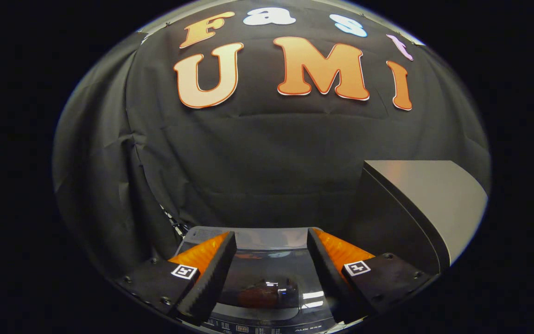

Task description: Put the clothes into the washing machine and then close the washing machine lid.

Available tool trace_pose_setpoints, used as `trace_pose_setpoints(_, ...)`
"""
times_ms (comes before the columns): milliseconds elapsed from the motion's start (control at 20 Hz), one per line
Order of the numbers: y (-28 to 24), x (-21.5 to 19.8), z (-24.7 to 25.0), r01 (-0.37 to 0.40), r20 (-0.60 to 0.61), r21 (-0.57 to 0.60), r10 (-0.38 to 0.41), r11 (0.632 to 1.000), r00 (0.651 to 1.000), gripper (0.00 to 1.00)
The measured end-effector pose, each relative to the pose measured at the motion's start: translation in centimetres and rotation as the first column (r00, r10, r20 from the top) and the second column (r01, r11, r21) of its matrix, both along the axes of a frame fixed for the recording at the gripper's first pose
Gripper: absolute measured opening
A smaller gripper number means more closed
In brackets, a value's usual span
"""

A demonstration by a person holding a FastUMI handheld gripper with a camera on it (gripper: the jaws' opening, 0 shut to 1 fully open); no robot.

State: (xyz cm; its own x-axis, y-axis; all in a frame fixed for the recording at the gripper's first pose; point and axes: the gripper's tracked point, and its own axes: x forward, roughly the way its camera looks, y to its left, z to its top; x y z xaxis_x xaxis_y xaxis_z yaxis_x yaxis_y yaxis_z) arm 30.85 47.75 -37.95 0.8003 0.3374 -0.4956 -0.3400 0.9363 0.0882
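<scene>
Below spread, empty gripper [271,260]: washing machine [267,297], glossy lid [271,273] down between fingers. Grey box [429,199] at 2 o'clock.

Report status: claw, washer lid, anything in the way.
Claw open, gripping nothing, above the washing machine. Glass lid looks down, dark shape showing beneath it. Grey box alongside, off the lid.

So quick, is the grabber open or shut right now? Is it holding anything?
Gripper: open, holding nothing; its fingers hang apart above the washing machine lid.
</scene>
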Motion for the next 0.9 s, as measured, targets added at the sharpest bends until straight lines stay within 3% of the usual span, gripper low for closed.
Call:
trace_pose_setpoints(400,-0.1,-0.5,7.7,0.006,0.110,0.060,-0.012,0.998,0.994,0.98)
trace_pose_setpoints(900,-4.4,-3.8,19.3,0.021,0.288,0.097,-0.048,0.995,0.956,0.98)
